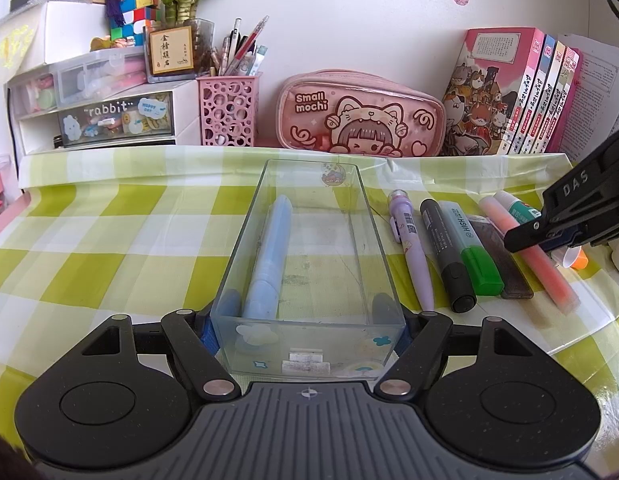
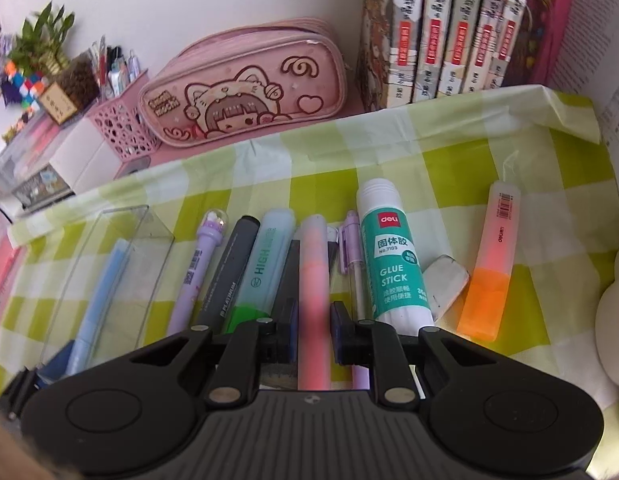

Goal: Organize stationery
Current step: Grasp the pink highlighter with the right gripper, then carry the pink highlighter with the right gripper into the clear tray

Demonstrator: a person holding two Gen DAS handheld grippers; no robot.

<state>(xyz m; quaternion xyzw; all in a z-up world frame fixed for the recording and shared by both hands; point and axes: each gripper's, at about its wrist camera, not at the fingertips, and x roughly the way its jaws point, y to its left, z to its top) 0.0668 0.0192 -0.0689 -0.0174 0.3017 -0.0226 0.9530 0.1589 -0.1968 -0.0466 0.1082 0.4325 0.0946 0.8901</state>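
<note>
A: Left gripper (image 1: 307, 330) is clamping the clear box (image 1: 309, 248) by its near end, one blue pad on each side wall. Confirm contents?

B: One blue pen (image 1: 267, 256) is lying inside, along the left wall. The box is sitting on the checked cloth (image 1: 109, 240), its long side pointing toward the pink pouch (image 1: 361, 114) at the back.

A: And to the right of the box, same view?

B: A row is lying on the cloth: purple pen (image 1: 411, 246), black marker (image 1: 447, 256), green highlighter (image 1: 471, 252), a dark flat piece (image 1: 501, 260), then the pink highlighter (image 1: 529, 248). The right gripper (image 1: 525, 238) is reaching in from the right edge with its tip over that pink highlighter.

A: Moving to the right wrist view.

B: Right gripper (image 2: 313, 332) is gripping the pink highlighter (image 2: 314, 280), both pads pressing its barrel. The green highlighter (image 2: 265, 264) and black marker (image 2: 233, 268) are lying just to its left, the purple pen (image 2: 201, 264) beyond them.

A: Right of the grip?

B: A clear pen (image 2: 355, 264), the glue stick (image 2: 389, 256), a white eraser (image 2: 445, 282) and an orange highlighter (image 2: 491, 268) are lying there. The clear box (image 2: 109, 272) is showing at far left.
</note>
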